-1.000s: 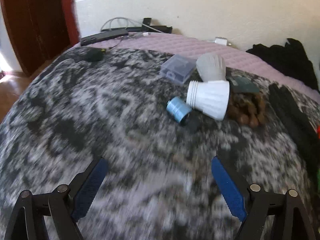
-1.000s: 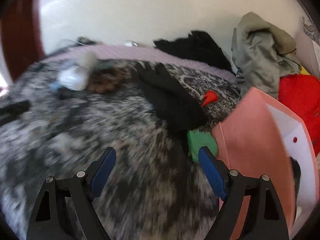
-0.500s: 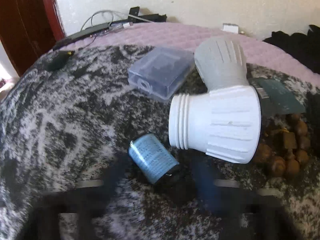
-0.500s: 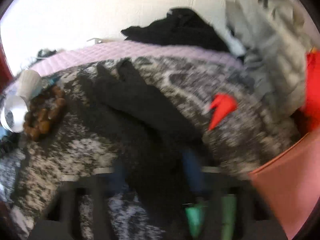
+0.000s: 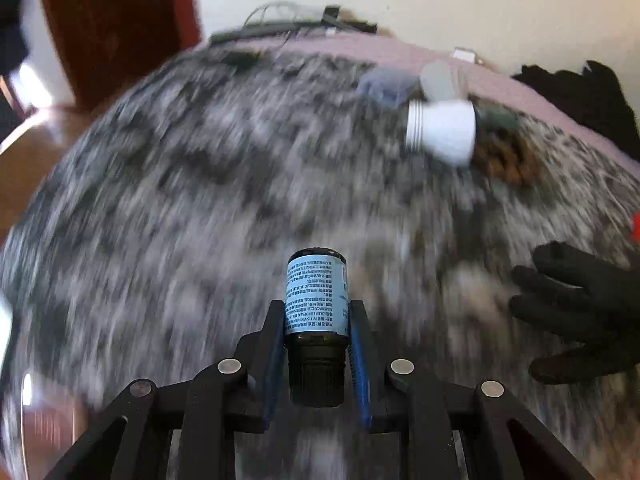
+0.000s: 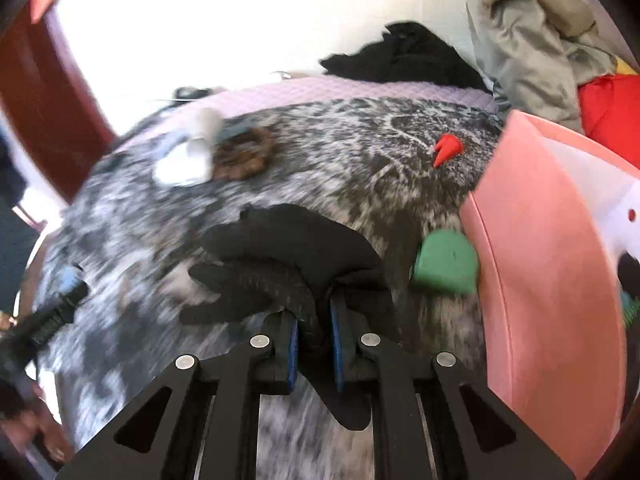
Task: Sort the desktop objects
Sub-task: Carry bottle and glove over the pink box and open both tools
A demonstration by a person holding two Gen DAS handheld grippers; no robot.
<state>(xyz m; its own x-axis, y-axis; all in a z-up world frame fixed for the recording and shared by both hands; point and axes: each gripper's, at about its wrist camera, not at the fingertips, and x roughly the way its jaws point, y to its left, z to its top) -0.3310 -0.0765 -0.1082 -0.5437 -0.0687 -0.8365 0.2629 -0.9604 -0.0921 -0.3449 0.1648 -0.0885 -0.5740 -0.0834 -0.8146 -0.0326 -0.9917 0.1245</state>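
Note:
My left gripper (image 5: 316,316) is shut on a small dark bottle with a blue label (image 5: 316,296) and holds it above the grey patterned blanket (image 5: 180,200). The bottle also shows at the left edge of the right wrist view (image 6: 68,284). My right gripper (image 6: 314,320) is shut on a black glove (image 6: 288,256), lifted off the blanket; the glove also shows in the left wrist view (image 5: 580,304). A pink bin (image 6: 548,280) stands at the right.
White bulb-shaped parts (image 5: 440,128), a clear blue case (image 5: 384,84) and brown beads (image 5: 504,156) lie at the far side. A green piece (image 6: 446,262) and a red cone (image 6: 446,148) lie near the bin. Clothes (image 6: 532,36) are piled at the back right.
My left gripper closed on the blue-label bottle and lifted it back from the white parts. My right gripper closed on the black glove and pulled it up toward the bin side.

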